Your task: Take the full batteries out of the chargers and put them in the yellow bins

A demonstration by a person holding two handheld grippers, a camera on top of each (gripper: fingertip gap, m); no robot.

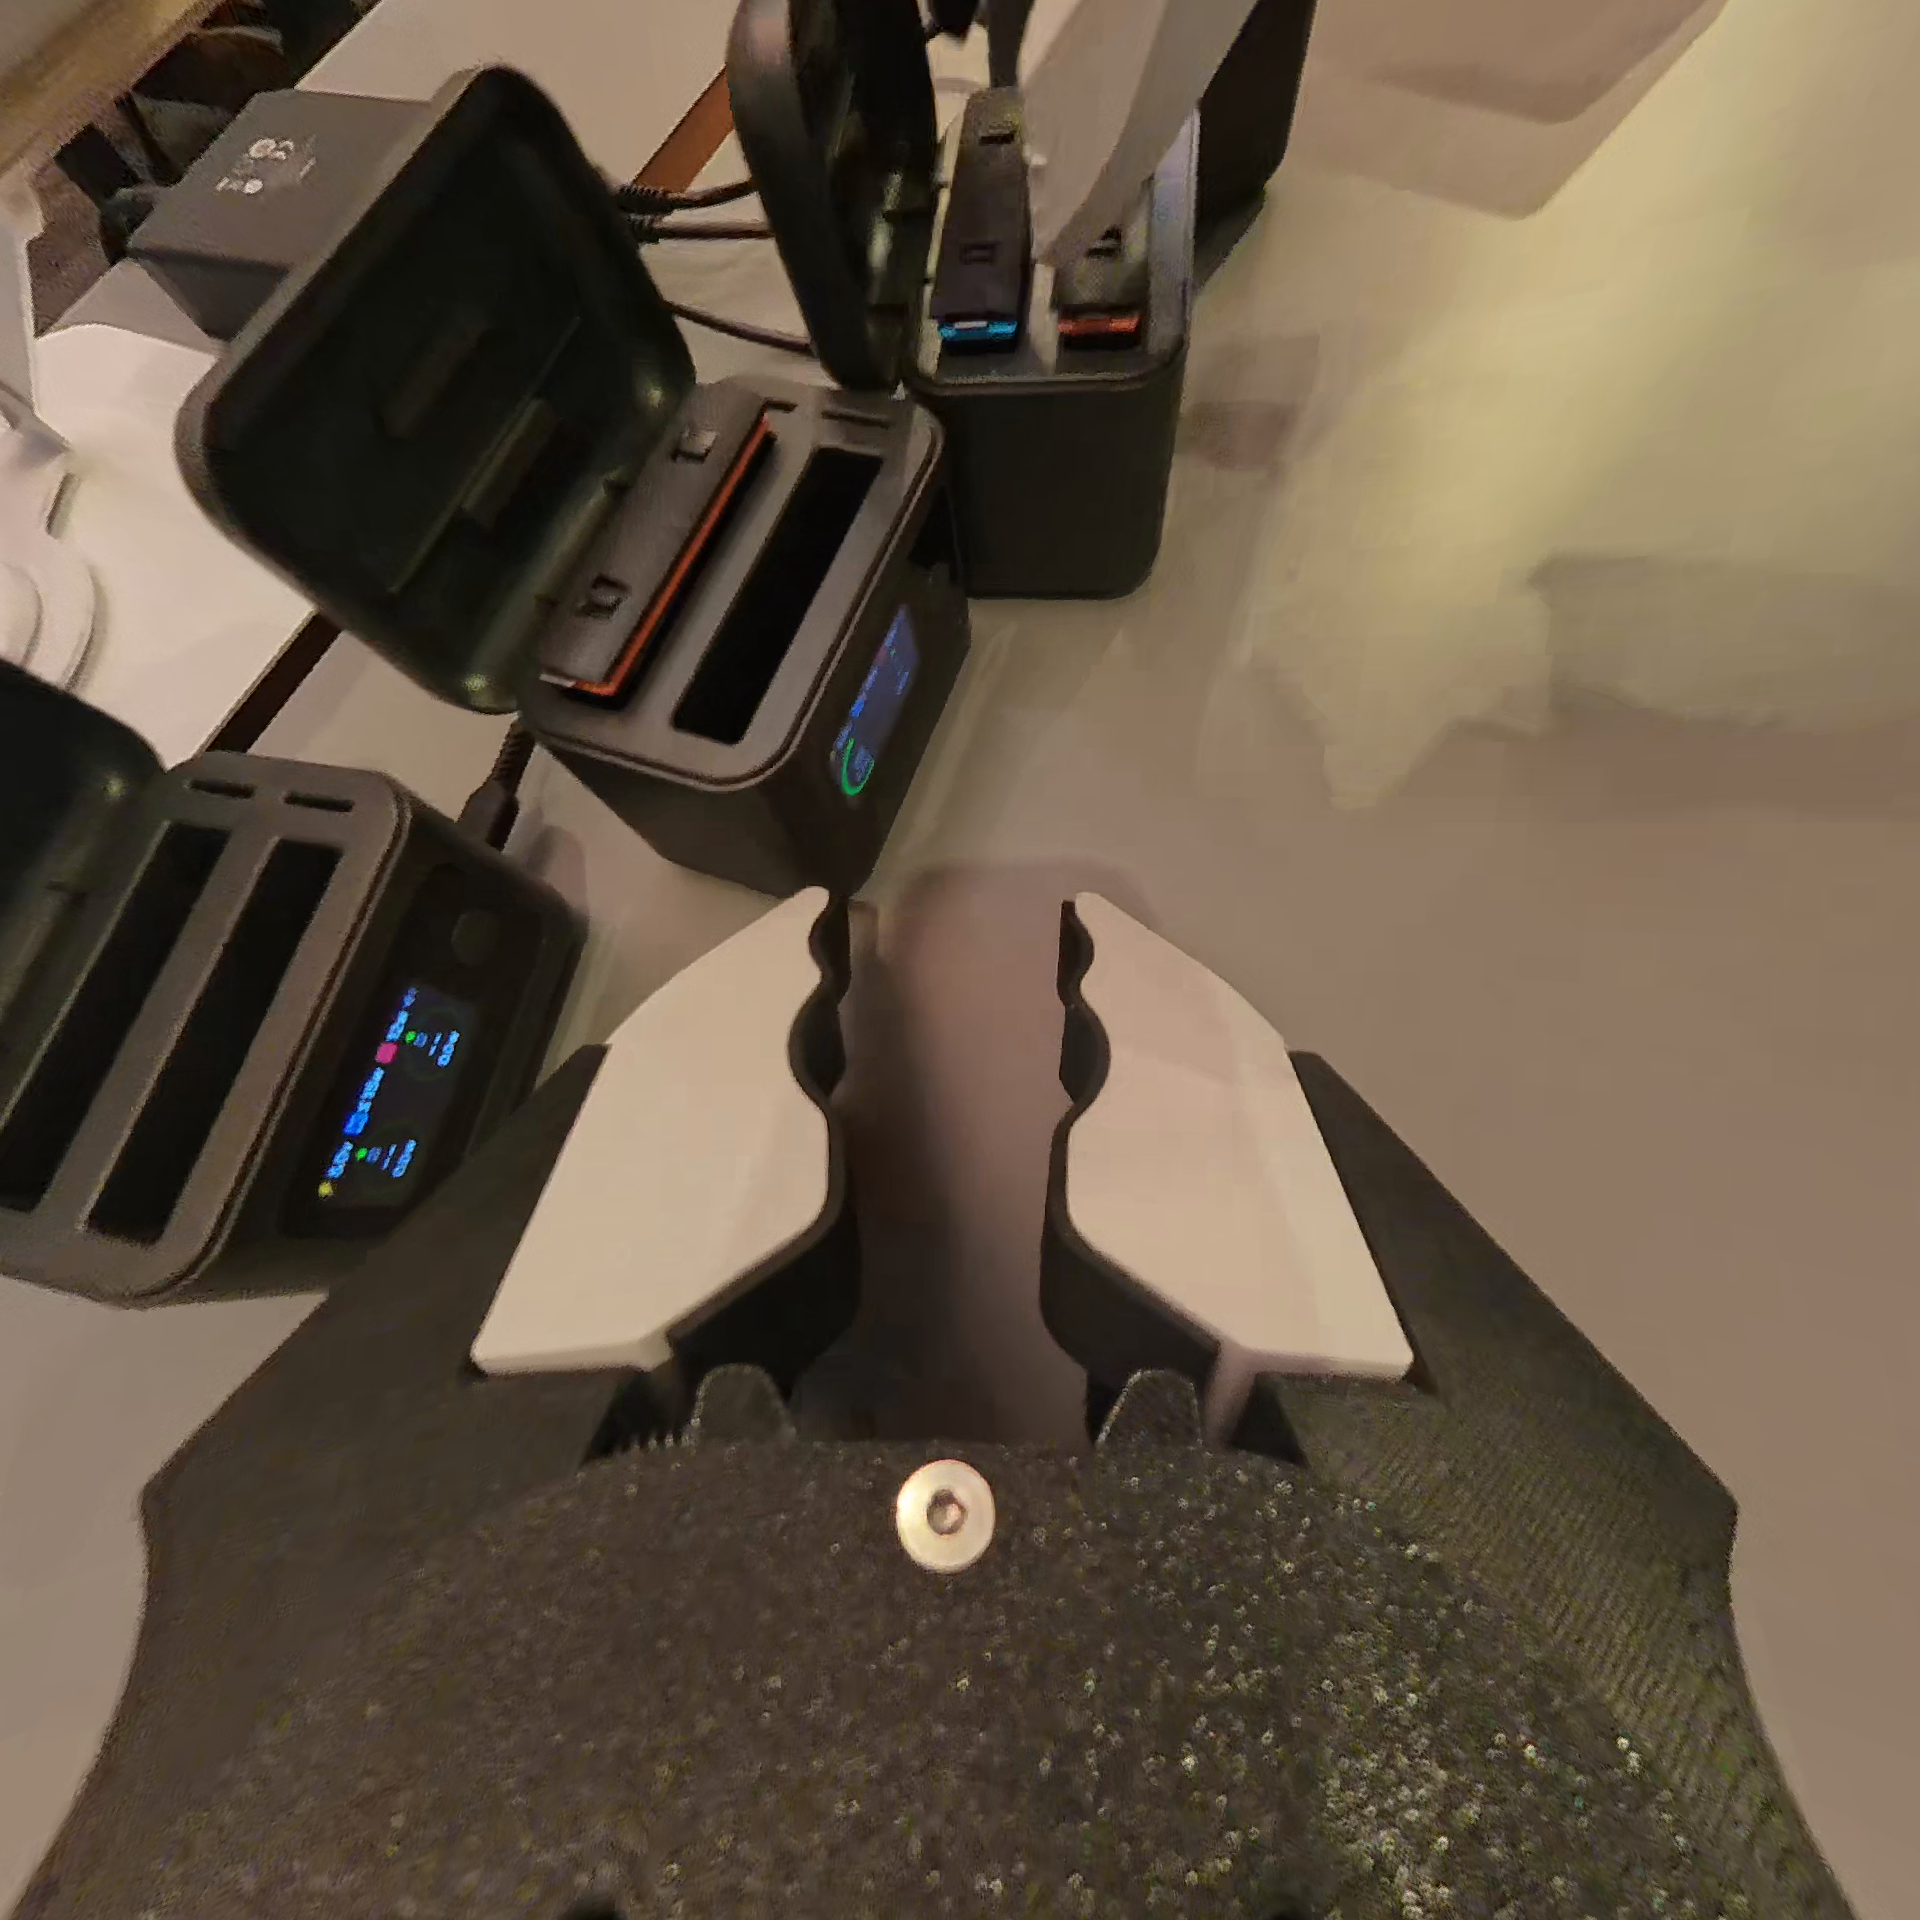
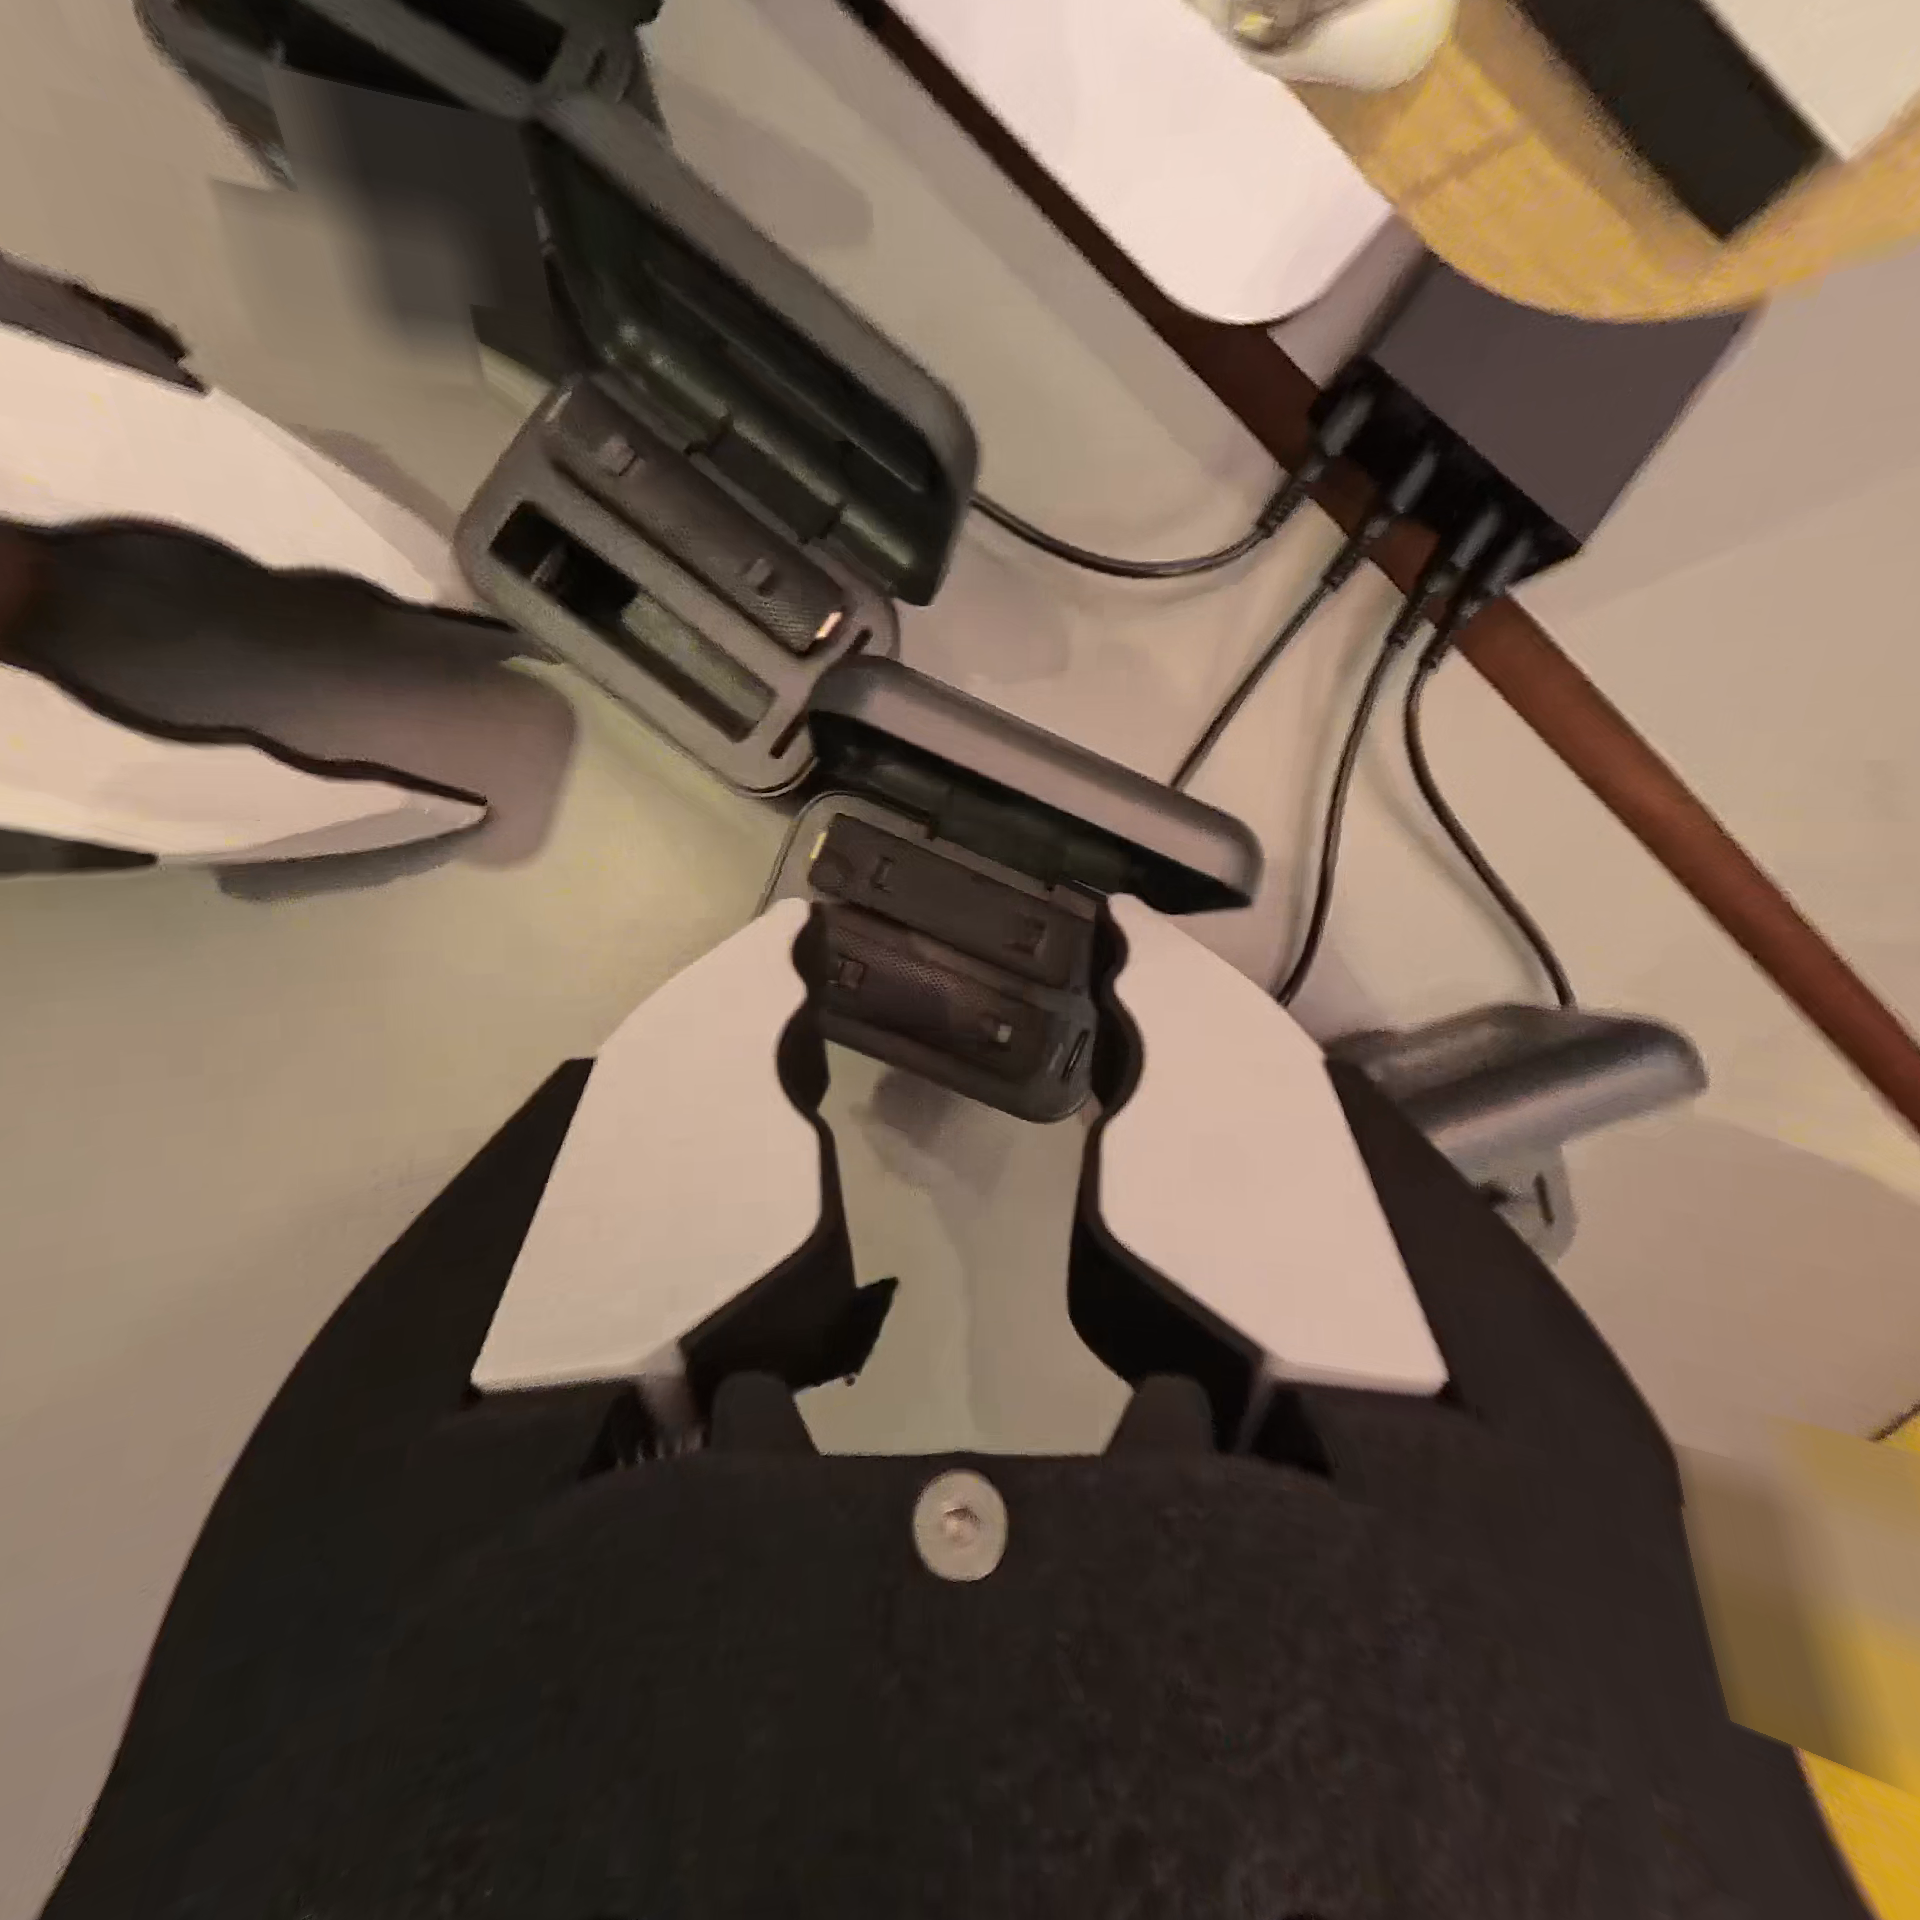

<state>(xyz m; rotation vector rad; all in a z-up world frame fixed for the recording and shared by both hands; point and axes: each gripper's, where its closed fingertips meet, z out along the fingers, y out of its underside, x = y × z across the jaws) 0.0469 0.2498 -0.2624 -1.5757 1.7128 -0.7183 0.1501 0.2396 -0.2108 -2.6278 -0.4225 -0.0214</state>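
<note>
Three black chargers stand open on a white table (image 1: 1455, 935). The near charger (image 1: 260, 1018) shows empty slots. The middle charger (image 1: 748, 644) holds one orange-edged battery (image 1: 665, 561) in its back slot; its front slot is empty. The far charger (image 1: 1049, 457) holds a blue-ended battery (image 1: 977, 239) and a red-ended battery (image 1: 1096, 312). My left gripper (image 1: 951, 914) is open and empty over the table, in front of the middle charger. My right gripper (image 2: 956, 935) is closed around the ends of a black battery (image 2: 956, 997) in the far charger (image 2: 800, 831), beside its raised lid (image 2: 1039, 779).
A dark power hub (image 2: 1538, 416) with several cables sits at the table's back edge. A grey clamp-like object (image 2: 1507, 1091) lies right of my right gripper. A yellow bin (image 2: 1860, 1714) shows at the lower right corner. My left gripper (image 2: 468, 717) also shows at the left.
</note>
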